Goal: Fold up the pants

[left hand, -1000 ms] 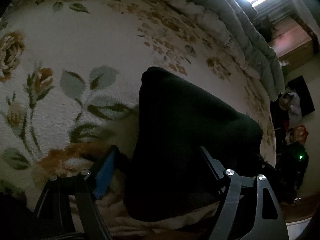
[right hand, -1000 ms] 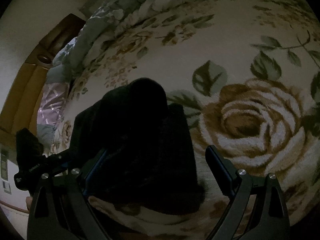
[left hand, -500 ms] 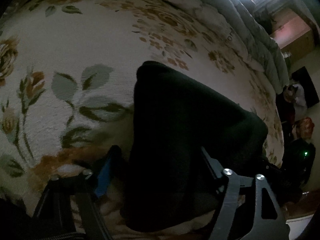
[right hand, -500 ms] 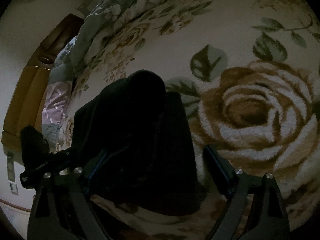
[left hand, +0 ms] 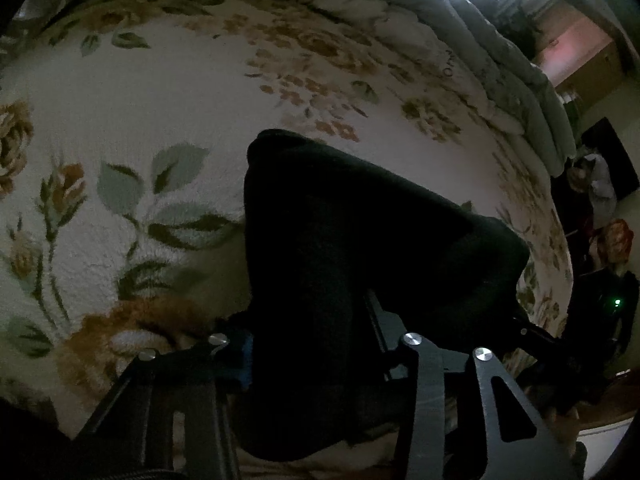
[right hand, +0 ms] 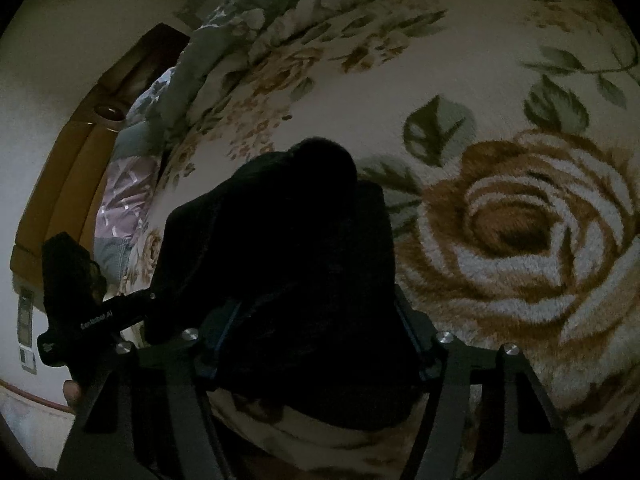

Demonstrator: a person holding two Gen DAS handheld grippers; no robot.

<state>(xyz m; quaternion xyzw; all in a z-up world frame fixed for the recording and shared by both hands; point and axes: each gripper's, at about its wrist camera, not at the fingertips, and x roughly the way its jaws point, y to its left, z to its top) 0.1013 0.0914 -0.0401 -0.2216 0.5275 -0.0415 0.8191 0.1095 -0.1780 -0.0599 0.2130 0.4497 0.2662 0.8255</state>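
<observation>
Closest to me, the left gripper (left hand: 308, 340) is closing its jaws around the near edge of the thick black fabric pants (left hand: 340, 240), the cloth bulging between the two black fingers so that it looks pinched, though the contact itself is lost in shadow. Beside it the right gripper (right hand: 316, 340) is doing much the same: its jaws are standing either side of the near end of the same dark bundle (right hand: 288, 248), with fabric filling the gap between them, so I judge it to be clamped on cloth too.

The pants are lying as a compact, already doubled-over heap on the cream plush blanket with big brown roses and green leaves (right hand: 520, 240), which is covering the bed. They look soft, limp and fairly bulky, probably a heavy knit or fleece; they should sag and slump when lifted instead of holding a crease. Taking hold at the two near corners of the folded edge, through all layers, seems the safest way of carrying the fold over without the layers sliding apart.

Further off, a rumpled grey-green quilt (left hand: 500, 60) is running along the far side of the bed, and a wooden headboard (right hand: 60, 184) is showing against the pale wall.
</observation>
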